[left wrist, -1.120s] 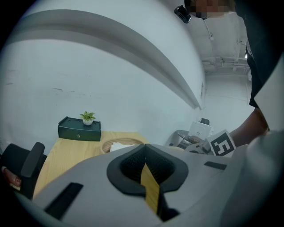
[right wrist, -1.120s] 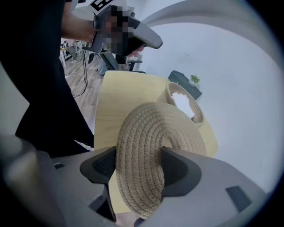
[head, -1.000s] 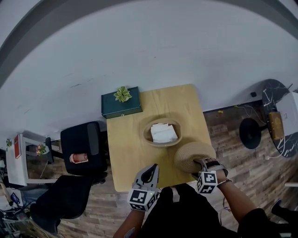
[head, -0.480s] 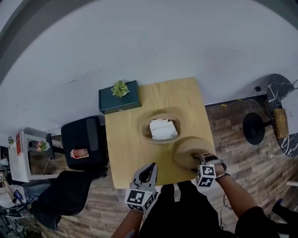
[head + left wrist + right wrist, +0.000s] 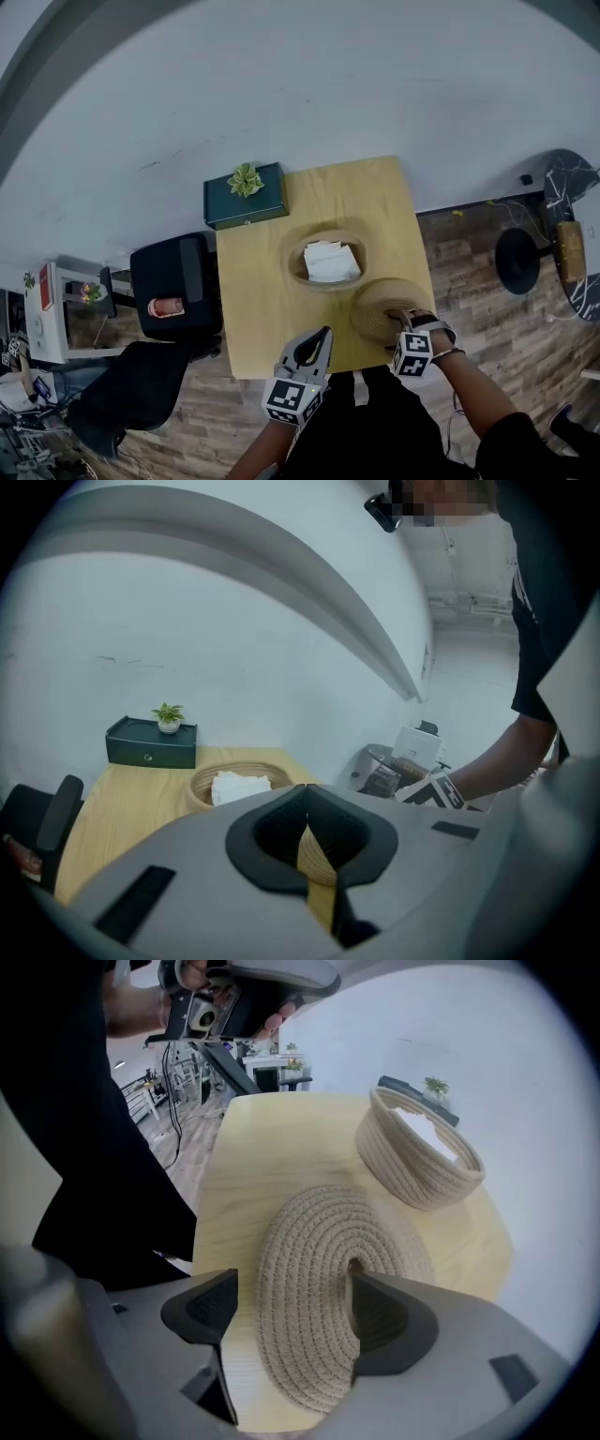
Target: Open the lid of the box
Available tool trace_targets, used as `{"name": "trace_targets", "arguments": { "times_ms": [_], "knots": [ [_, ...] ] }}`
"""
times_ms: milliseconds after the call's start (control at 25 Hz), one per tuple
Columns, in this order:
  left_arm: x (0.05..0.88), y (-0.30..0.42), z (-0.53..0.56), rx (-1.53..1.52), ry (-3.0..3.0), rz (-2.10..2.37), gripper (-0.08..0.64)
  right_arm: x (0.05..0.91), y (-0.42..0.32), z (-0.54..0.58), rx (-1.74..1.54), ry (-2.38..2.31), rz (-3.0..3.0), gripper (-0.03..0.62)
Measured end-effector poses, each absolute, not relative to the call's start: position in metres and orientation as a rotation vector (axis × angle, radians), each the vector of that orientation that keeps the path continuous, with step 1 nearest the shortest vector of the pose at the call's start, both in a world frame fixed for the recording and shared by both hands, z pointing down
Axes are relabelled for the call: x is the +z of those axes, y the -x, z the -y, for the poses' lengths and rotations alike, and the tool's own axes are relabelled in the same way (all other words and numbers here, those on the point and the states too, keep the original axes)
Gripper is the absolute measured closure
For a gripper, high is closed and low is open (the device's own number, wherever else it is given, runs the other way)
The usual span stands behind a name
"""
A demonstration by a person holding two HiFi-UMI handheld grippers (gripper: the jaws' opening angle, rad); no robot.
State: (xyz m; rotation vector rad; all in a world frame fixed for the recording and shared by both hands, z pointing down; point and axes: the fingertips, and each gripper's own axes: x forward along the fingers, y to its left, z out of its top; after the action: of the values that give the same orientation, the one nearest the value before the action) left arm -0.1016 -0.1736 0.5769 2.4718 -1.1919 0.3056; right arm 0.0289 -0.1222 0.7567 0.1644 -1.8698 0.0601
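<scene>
Head view: woven box (image 5: 296, 272) sits mid-table (image 5: 262, 309), uncovered, white contents showing. Lid (image 5: 380, 305) lies flat on the table just beside the box, on the person's near-right side. Right gripper (image 5: 399, 322) is at the lid; left gripper (image 5: 319, 339) hangs nearer the person than the box, well apart from it.

Left gripper view: left gripper (image 5: 305, 803) tips pressed together, pinching nothing.

Right gripper view: right gripper (image 5: 291, 1302) jaws opening astride the lid (image 5: 319, 1269); one pad stands clear.

Judgement: lid removed; only release and withdrawal left.
</scene>
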Motion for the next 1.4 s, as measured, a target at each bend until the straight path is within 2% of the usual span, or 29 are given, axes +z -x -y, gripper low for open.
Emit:
{"name": "trace_targets", "arguments": {
  "times_ms": [160,520,1000,1400],
  "knots": [
    [0.572,0.091,0.172,0.322,-2.499,1.158,0.541,0.725,-0.021,0.127,0.086,-0.246,1.938,0.201],
    [0.552,0.087,0.176,0.267,-2.486,1.203,0.541,0.608,0.001,0.184,0.199,-0.735,2.239,0.271],
    [0.513,0.1,0.191,0.168,-2.532,1.286,0.541,0.515,0.0,0.225,0.241,-1.089,2.522,0.422],
    [0.477,0.111,0.2,0.089,-2.565,1.325,0.541,0.44,0.016,0.213,0.031,-1.174,2.609,0.56]
  ]
}}
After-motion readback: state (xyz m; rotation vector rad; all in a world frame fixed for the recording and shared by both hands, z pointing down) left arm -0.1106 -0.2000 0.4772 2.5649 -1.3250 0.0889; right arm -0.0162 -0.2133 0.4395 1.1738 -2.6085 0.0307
